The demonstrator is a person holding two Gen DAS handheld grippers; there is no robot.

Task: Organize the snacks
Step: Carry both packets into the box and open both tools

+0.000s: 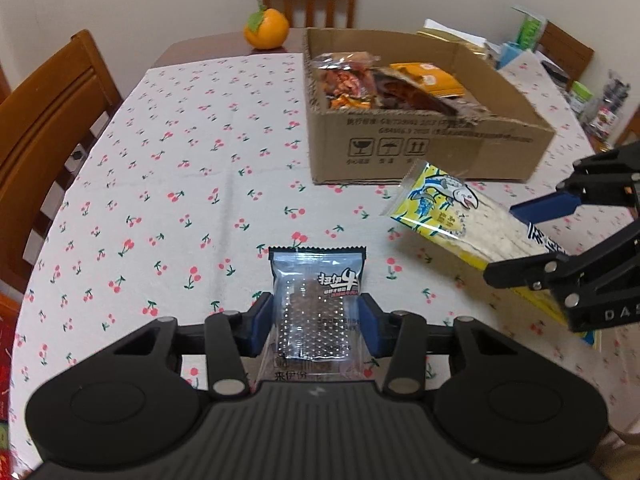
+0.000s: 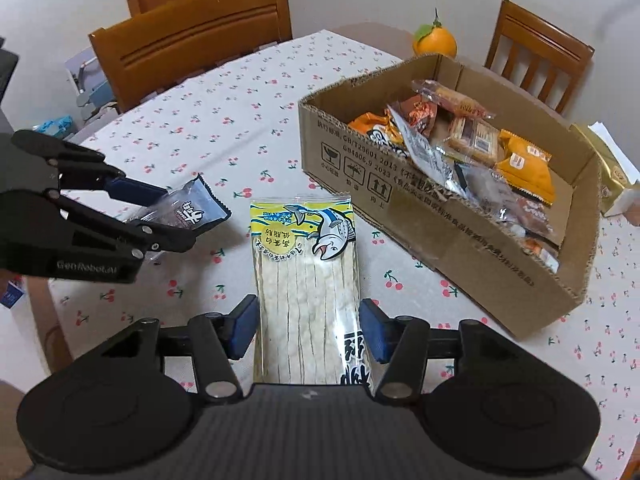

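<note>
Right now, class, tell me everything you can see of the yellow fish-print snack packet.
The yellow fish-print snack packet is a long, flat, clear plastic pouch with a yellow header showing a cartoon fish and pale strips inside. It is lifted off the cherry-print tablecloth, near the cardboard box. The right tool clamps its sides.

A cardboard box (image 2: 440, 236) of snack packets (image 2: 472, 140) sits on the table (image 1: 168, 168) — an orange (image 1: 267, 29) behind it, chairs (image 1: 48, 120) around. Nearer, two packets are held above the cloth — the small packet (image 1: 310, 300) left, the long fish-strip packet (image 2: 308, 276) right.
</note>
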